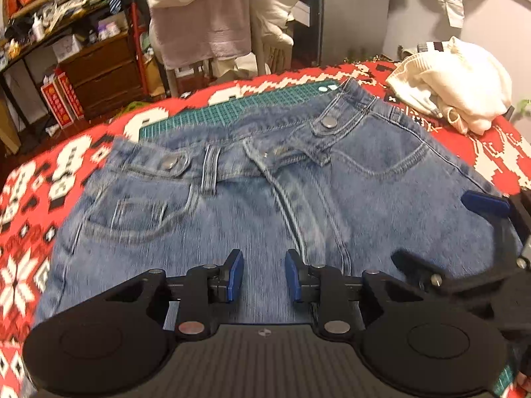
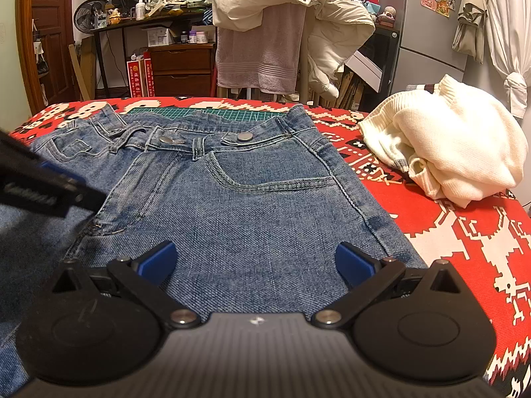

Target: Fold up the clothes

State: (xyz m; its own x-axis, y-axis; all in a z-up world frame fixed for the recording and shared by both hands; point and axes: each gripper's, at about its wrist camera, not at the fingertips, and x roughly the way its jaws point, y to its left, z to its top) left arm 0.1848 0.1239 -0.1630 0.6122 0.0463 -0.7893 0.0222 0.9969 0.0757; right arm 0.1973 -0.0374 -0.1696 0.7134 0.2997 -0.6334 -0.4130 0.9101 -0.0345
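Blue jeans [image 1: 252, 205] lie flat on the red patterned cloth, waistband at the far side, front facing up. My left gripper [image 1: 264, 277] hovers over the crotch area, its blue pads [image 1: 235, 275] a small gap apart with nothing between them. In the right wrist view the same jeans [image 2: 252, 199] fill the middle, and my right gripper [image 2: 255, 262] stands wide open above the right hip and pocket. The right gripper's blue tip [image 1: 484, 204] shows at the right edge of the left wrist view. A blurred part of the left gripper [image 2: 39, 185] crosses the left of the right view.
A crumpled cream sweater [image 2: 458, 152] lies on the red patterned tablecloth [image 2: 464, 232] to the right of the jeans. A green cutting mat [image 1: 232, 109] peeks out beyond the waistband. Behind the table stand a chair draped with a towel and a jacket [image 2: 265, 56], shelves and a cabinet.
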